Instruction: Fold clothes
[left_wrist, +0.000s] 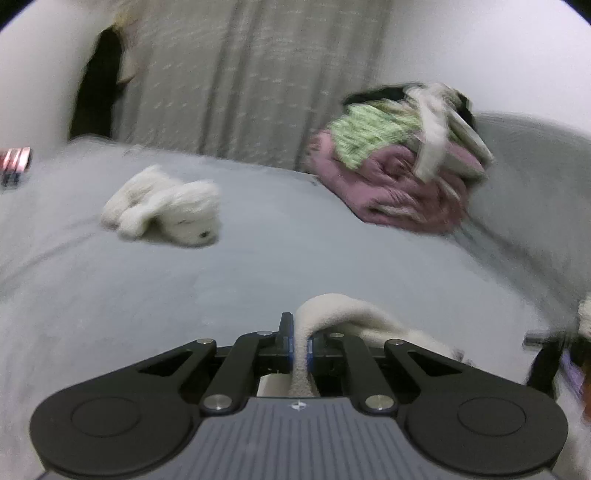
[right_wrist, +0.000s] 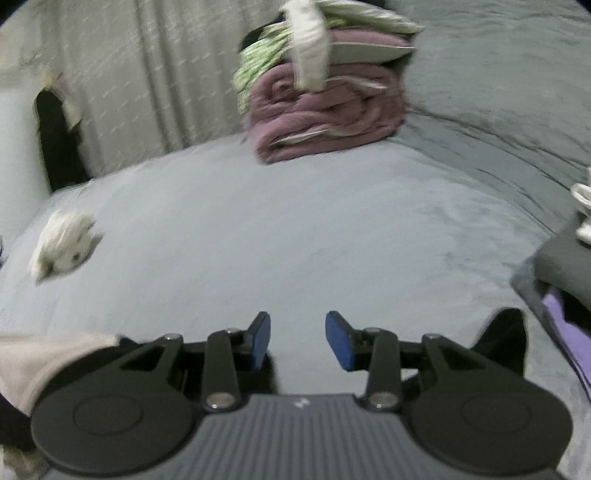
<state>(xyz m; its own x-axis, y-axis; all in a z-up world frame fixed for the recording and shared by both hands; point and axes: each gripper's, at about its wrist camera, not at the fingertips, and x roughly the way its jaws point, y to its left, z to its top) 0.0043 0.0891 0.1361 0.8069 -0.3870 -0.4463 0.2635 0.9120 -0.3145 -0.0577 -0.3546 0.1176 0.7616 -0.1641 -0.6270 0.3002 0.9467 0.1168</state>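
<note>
Cream garment (left_wrist: 343, 314): I see a fold of it pinched between the closed blue pads of my left gripper (left_wrist: 301, 345), low over the grey bed cover (left_wrist: 258, 258); the rest trails off to the right behind the linkage, and I can't make out what kind of garment it is. In the right wrist view a pale cloth edge (right_wrist: 44, 358) shows at the lower left, cut off by the frame. My right gripper (right_wrist: 297, 341) stands open with nothing between its pads. A blurred stack of folded clothes (right_wrist: 325, 107), mauve under green and white, sits at the far side of the bed. A small fluffy white bundle (left_wrist: 166, 210) lies well apart to the left. Dark and purple fabric (right_wrist: 565, 295) at the right edge is cropped.
</note>
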